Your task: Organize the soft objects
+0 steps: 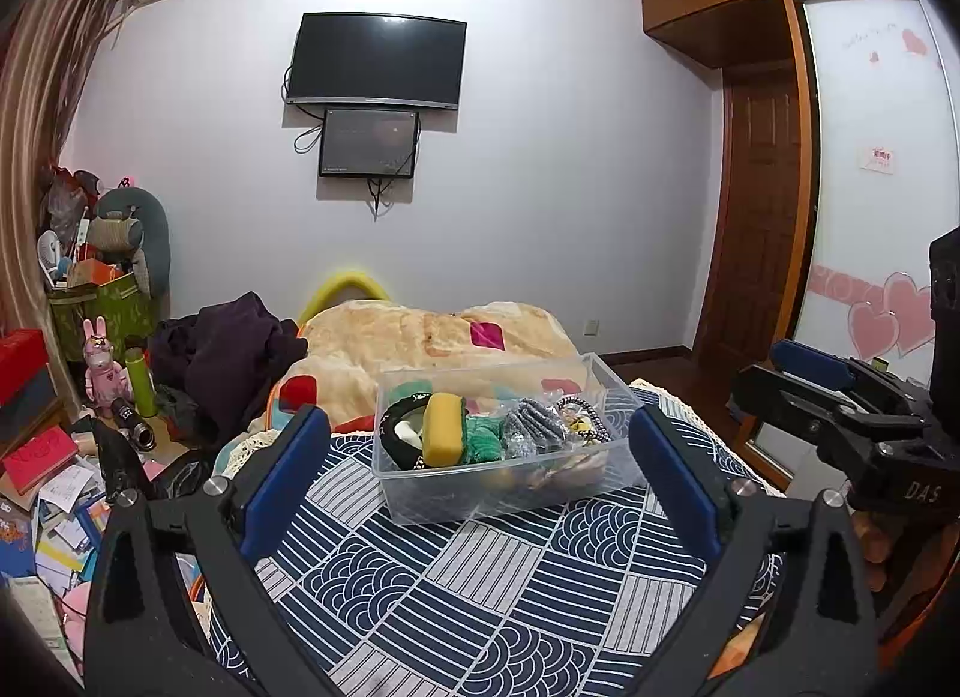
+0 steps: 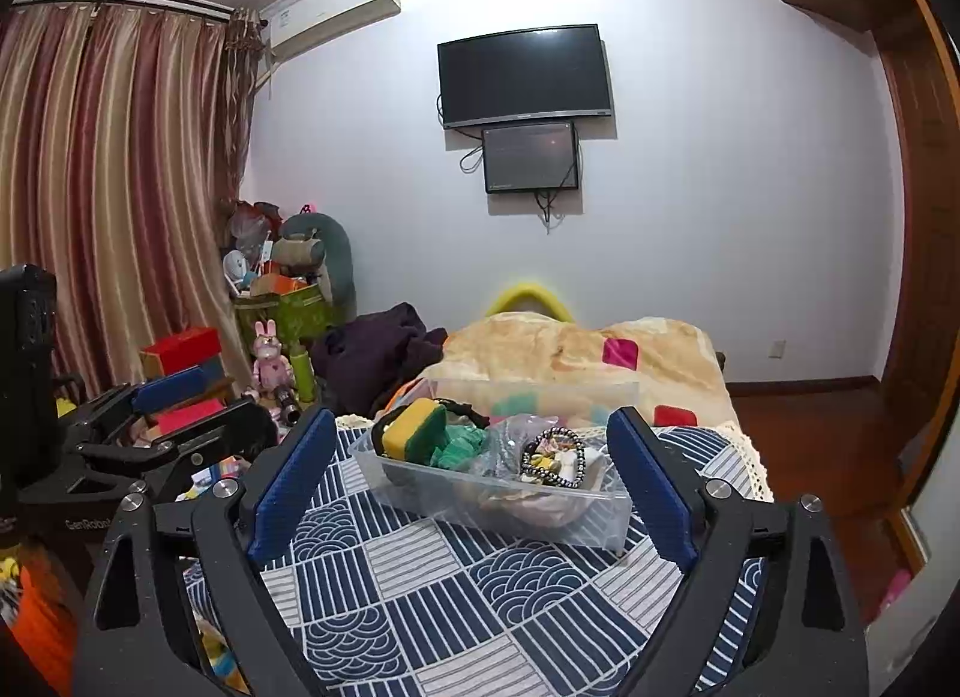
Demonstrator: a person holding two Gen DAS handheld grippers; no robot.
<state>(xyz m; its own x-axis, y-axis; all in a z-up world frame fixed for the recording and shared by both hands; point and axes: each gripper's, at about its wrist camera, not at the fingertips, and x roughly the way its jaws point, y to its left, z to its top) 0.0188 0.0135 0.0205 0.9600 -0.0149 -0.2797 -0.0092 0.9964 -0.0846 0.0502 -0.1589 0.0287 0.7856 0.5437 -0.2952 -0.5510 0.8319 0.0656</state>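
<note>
A clear plastic bin (image 1: 420,502) sits on the blue-and-white patterned bed cover (image 1: 456,595). It holds a yellow-and-green sponge (image 1: 443,430), green cloth (image 1: 485,439), a grey scrubber (image 1: 531,427), a black band and a beaded loop. The bin also shows in the right wrist view (image 2: 456,502), with the sponge (image 2: 414,427) at its left end. My left gripper (image 1: 480,478) is open and empty, just short of the bin. My right gripper (image 2: 474,481) is open and empty, also facing the bin. The right gripper shows at the right edge of the left wrist view (image 1: 840,397).
A beige blanket (image 1: 420,343) and dark clothes (image 1: 228,355) lie behind the bin. Boxes, books and a pink rabbit toy (image 1: 102,367) clutter the floor at left. A wardrobe (image 1: 870,156) and door stand at right. A TV (image 1: 375,60) hangs on the far wall.
</note>
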